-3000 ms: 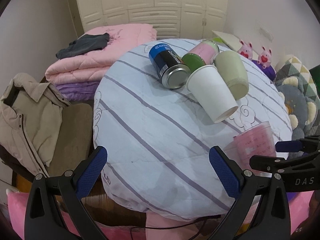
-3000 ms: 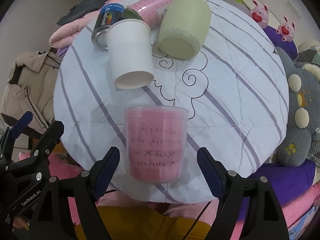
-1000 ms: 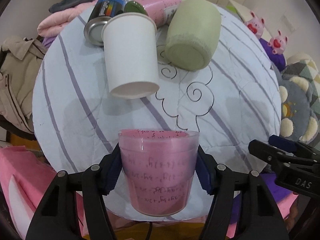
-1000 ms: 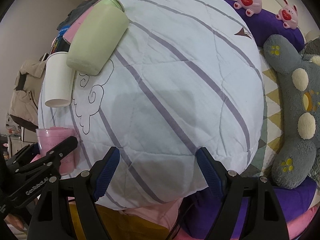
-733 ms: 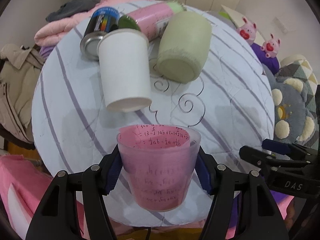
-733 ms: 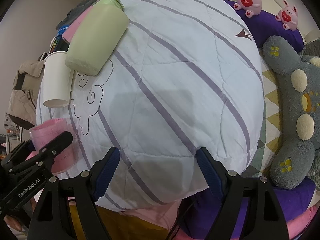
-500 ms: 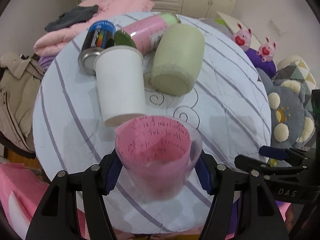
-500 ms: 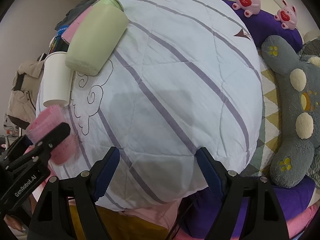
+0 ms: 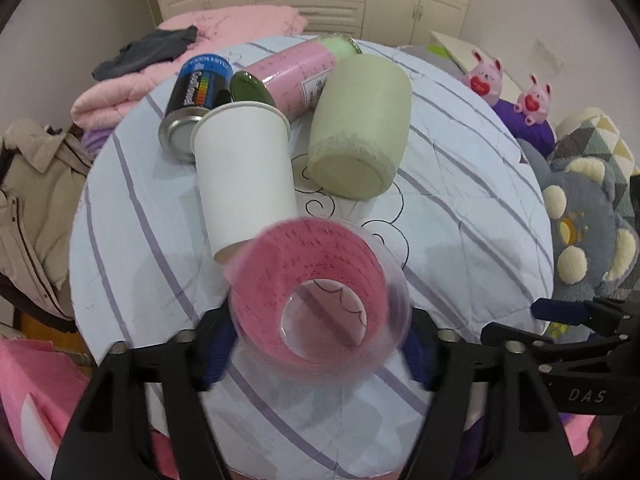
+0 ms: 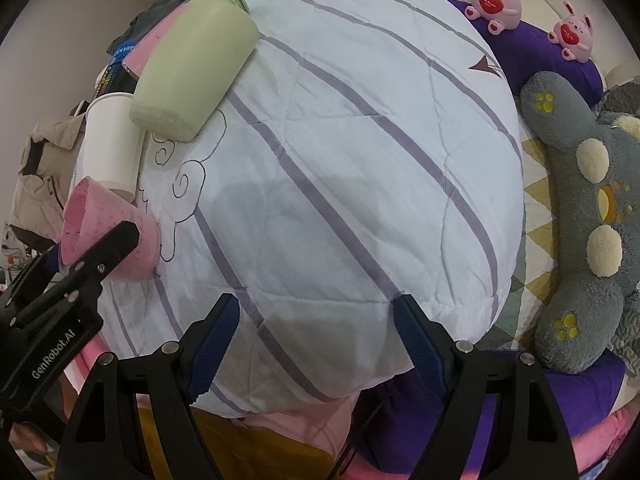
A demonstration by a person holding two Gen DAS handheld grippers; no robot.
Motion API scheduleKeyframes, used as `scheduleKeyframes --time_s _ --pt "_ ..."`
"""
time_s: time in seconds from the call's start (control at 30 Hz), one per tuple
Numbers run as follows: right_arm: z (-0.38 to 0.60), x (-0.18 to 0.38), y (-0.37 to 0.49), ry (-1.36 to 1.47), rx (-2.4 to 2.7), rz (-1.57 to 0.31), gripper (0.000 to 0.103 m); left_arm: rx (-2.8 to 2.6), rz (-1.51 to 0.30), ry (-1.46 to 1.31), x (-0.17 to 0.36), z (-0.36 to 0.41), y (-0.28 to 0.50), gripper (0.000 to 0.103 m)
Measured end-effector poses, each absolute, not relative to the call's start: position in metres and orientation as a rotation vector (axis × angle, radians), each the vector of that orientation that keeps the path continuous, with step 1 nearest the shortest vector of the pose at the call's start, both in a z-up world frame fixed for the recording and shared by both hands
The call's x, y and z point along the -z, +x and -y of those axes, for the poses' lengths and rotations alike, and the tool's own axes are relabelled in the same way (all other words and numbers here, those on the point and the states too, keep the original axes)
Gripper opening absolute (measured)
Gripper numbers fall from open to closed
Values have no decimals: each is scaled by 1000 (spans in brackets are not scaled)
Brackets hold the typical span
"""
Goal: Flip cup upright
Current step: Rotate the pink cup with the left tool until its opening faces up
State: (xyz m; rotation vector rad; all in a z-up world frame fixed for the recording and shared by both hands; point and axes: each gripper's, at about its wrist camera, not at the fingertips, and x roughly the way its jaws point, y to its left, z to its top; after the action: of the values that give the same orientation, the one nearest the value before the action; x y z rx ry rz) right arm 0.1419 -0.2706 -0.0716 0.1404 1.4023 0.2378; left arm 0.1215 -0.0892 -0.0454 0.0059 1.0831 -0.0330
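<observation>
pink-lined clear cup (image 9: 320, 300) sits tilted — pinched between the left gripper (image 9: 320, 344) pads — right gripper (image 10: 316, 332) spread.

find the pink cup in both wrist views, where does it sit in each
Left wrist view: the pink cup is low in the centre, gripped by the left gripper, its mouth turned toward the camera.
Right wrist view: the same cup is at the far left edge, tilted, held in the left gripper.
Shared landmark: the white paper cup lying on its side just beyond it.
</observation>
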Motion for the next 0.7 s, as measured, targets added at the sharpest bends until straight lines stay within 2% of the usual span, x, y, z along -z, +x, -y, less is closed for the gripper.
scheduleKeyframes --time_s 0.1,0.7 --pt "272 72 140 143 -235 -1402 81 33 -1036 47 40 94 116 90" --pt "277 69 130 146 -211 -1391 81 42 -1004 60 29 96 105 91"
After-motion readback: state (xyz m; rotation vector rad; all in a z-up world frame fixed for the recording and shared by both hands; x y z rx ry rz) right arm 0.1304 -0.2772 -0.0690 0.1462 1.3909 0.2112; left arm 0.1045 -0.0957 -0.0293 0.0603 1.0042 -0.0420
